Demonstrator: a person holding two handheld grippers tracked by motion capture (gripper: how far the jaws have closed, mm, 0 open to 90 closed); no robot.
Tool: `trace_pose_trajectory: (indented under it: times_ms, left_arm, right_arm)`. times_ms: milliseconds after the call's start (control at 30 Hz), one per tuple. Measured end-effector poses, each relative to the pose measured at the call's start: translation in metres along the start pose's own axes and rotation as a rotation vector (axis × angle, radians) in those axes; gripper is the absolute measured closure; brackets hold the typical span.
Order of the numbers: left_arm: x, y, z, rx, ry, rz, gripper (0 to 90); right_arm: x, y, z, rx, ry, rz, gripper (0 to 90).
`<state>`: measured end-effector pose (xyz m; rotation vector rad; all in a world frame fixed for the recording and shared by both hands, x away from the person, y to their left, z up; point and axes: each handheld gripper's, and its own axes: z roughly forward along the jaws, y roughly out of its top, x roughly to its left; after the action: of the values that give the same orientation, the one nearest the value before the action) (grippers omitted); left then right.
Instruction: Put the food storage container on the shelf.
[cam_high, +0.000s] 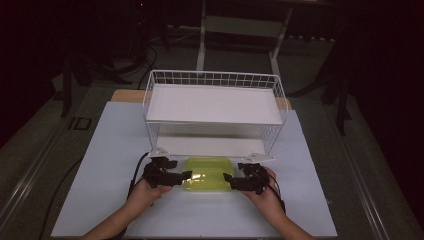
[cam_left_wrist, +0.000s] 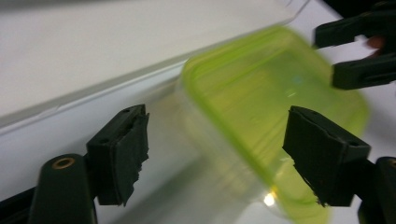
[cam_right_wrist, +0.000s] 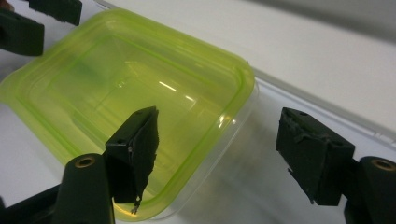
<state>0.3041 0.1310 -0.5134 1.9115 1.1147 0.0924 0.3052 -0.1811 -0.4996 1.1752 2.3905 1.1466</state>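
The green-lidded container (cam_high: 206, 173) lies between the left gripper (cam_high: 186, 175) and right gripper (cam_high: 227, 177). Both have jaws apart around its corners, not pressing. No writing is readable.

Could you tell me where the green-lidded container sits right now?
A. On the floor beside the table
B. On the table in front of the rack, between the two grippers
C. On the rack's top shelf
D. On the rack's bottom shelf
B: the container rests on the table just in front of the rack, with the left gripper and right gripper at its two ends.
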Motion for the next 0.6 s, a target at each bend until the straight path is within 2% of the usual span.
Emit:
trace_pose_trajectory:
  times_ms: [33, 100, 167, 200, 233, 267, 300, 400, 500, 600]
  left_arm:
    - [0.002, -0.002, 0.002, 0.004, -0.010, -0.009, 30.2]
    - [0.003, -0.003, 0.003, 0.010, -0.015, -0.014, 32.8]
    - [0.005, -0.004, 0.006, 0.023, -0.043, -0.026, 42.6]
    - [0.005, -0.005, 0.006, 0.021, -0.067, -0.036, 42.6]
    - [0.006, -0.005, 0.007, 0.024, -0.086, -0.046, 48.7]
    - [0.006, -0.005, 0.007, 0.020, -0.092, -0.047, 48.7]
    - [0.005, -0.004, 0.006, 0.018, -0.092, -0.048, 56.8]
    - [0.001, -0.003, 0.005, 0.024, -0.073, -0.036, 57.3]
    - [-0.004, -0.004, 0.002, 0.023, -0.048, -0.002, 58.1]
    - [-0.005, -0.005, 0.001, 0.014, -0.041, -0.001, 58.9]
  right_arm:
    - [-0.001, 0.000, 0.001, 0.003, 0.003, 0.020, 32.8]
    - [-0.001, 0.000, 0.001, 0.006, 0.001, 0.024, 33.9]
    - [-0.004, -0.001, 0.002, 0.024, 0.010, 0.054, 38.9]
    - [-0.004, -0.001, 0.002, 0.024, 0.010, 0.054, 38.9]
    - [-0.006, -0.002, 0.003, 0.026, 0.029, 0.079, 39.3]
    - [-0.006, -0.002, 0.003, 0.026, 0.029, 0.079, 39.3]
    - [-0.007, -0.002, 0.002, 0.034, 0.039, 0.095, 39.8]
    - [-0.006, -0.003, 0.002, 0.034, 0.045, 0.090, 42.8]
    - [-0.004, -0.003, 0.000, 0.039, 0.047, 0.086, 46.6]
    - [0.000, -0.003, -0.003, 0.045, 0.056, 0.076, 54.3]
